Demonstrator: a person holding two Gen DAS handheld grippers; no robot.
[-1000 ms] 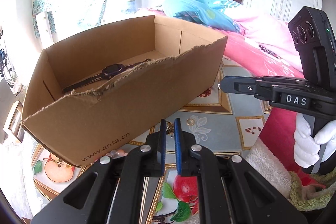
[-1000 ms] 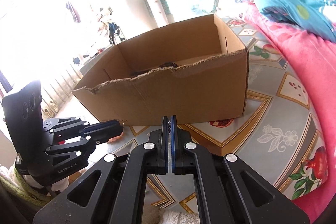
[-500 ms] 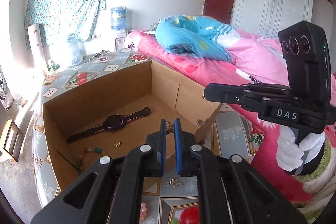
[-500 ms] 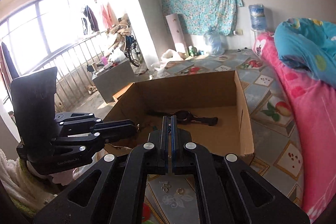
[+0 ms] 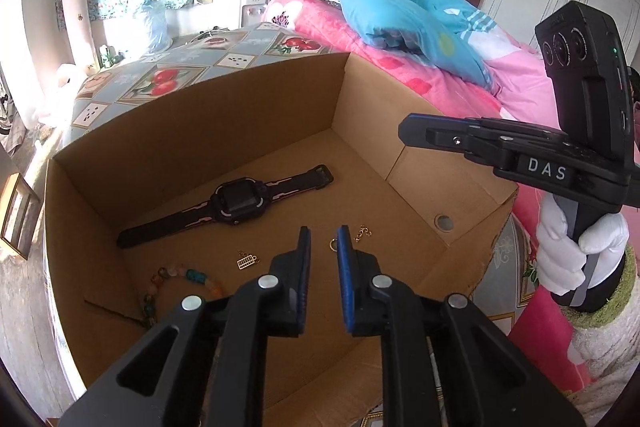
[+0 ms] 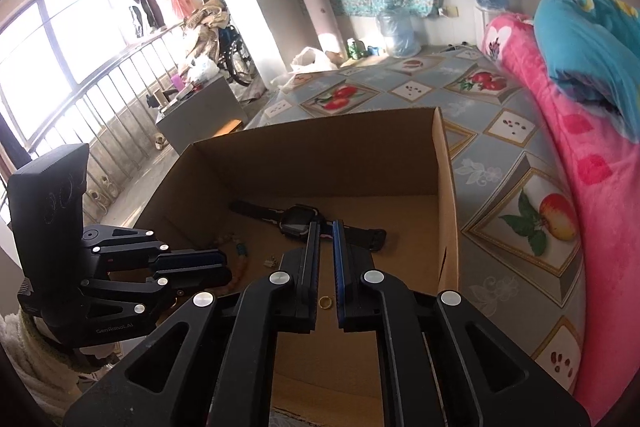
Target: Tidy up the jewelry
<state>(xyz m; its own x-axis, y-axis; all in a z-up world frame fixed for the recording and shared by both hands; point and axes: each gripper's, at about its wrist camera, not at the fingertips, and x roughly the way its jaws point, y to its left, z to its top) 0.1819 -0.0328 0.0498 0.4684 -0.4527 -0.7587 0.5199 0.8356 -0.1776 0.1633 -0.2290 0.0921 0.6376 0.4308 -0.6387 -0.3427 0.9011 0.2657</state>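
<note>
The cardboard box [image 5: 168, 147] fills the centre of both views and stands on the patterned bed cover; on its floor lie the black watch [image 5: 236, 203] in the middle, the bead bracelet [image 5: 176, 277] at lower left, and smaller gold pieces: a chain bit [image 5: 362, 233], a charm [image 5: 245, 262] and a ring [image 6: 325, 303]. The left hand-held gripper [image 5: 321, 251] and the right hand-held gripper [image 6: 326, 243] hover above the box; their jaws have just been opening, slightly apart, nothing between them. I judge these pieces gathered but loose; sorting is left.
</note>
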